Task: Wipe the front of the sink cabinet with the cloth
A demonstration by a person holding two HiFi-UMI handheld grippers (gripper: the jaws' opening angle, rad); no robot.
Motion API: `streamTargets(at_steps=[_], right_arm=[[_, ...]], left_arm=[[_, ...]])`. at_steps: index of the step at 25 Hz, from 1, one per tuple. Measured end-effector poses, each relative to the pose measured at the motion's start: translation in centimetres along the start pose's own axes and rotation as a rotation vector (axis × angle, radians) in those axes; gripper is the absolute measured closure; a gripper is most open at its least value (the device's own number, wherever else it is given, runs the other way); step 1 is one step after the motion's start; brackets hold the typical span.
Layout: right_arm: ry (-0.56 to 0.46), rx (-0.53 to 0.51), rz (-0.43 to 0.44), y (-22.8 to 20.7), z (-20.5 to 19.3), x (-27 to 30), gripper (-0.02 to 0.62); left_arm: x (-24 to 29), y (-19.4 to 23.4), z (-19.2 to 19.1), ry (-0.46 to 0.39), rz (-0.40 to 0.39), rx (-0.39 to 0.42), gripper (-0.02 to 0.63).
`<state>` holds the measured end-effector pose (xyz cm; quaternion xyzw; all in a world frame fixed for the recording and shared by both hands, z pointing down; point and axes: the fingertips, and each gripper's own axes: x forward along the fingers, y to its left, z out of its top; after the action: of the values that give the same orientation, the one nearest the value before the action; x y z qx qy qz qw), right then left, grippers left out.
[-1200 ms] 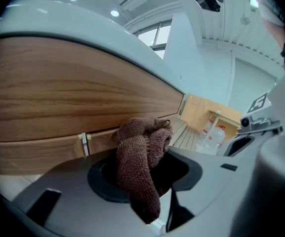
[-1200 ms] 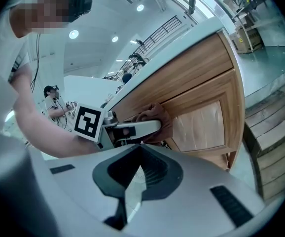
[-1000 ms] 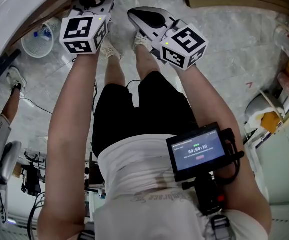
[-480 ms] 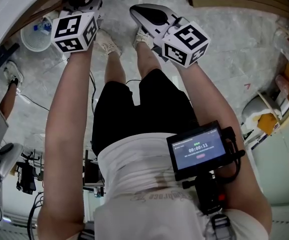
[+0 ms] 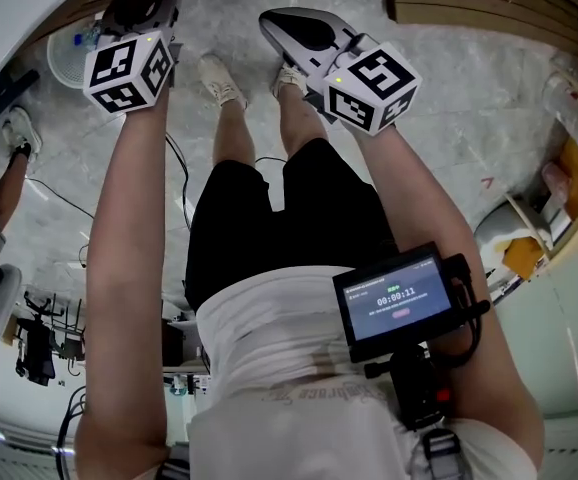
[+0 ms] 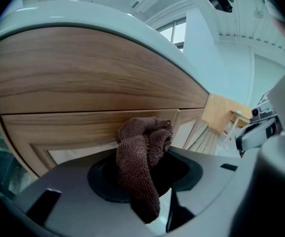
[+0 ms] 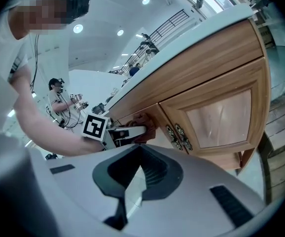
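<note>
My left gripper point(image 6: 142, 181) is clenched on the fuzzy brown cloth point(image 6: 143, 152), which is pressed against the light wooden sink cabinet front point(image 6: 83, 88). My right gripper point(image 7: 132, 179) is squeezed shut on nothing, near the pale-panelled cabinet door point(image 7: 216, 117). A round white basket point(image 5: 67, 56) sits on the floor, far left. The head view hides the cloth. The left gripper has slid left since a second ago.

It looked like a mock-up room inside a large recording hall: a wooden sink cabinet point(image 7: 206, 83) with a white top point(image 7: 182, 38) stood on marble-patterned floor point(image 5: 449, 88), beneath high ceiling lights point(image 7: 78, 28), near dark equipment on stands point(image 5: 34, 353) and another person point(image 7: 58, 100) carrying gear.
</note>
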<state>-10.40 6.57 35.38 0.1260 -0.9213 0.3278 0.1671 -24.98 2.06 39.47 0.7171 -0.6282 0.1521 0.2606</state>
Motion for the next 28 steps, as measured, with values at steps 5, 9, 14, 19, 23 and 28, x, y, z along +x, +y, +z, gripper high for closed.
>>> streamTargets(at_steps=[5,9,14,19,23,28], right_arm=[[0.009,-0.005,0.021,0.6,-0.2,0.4,0.583],[0.015,-0.011,0.027,0.7,-0.1,0.5,0.583],[0.014,-0.021,0.031,0.6,-0.1,0.5,0.583],[0.009,-0.020,0.034,0.7,0.1,0.6,0.583],[0.006,-0.019,0.037,1.4,-0.1,0.7,0.583],[0.018,-0.009,0.039,1.7,-0.9,1.2,0.583]], left_arm=[[-1.1,1.8,-0.3,-0.005,0.051,-0.016,0.431],[-1.8,3.0,-0.9,-0.002,0.078,-0.025,0.431],[-2.9,5.3,-2.5,0.024,0.134,-0.016,0.433],[-4.1,7.1,-3.5,0.049,0.172,-0.006,0.432],[-5.5,9.3,-5.5,0.069,0.243,-0.072,0.432],[-5.3,10.7,-7.3,0.107,0.288,-0.065,0.431]])
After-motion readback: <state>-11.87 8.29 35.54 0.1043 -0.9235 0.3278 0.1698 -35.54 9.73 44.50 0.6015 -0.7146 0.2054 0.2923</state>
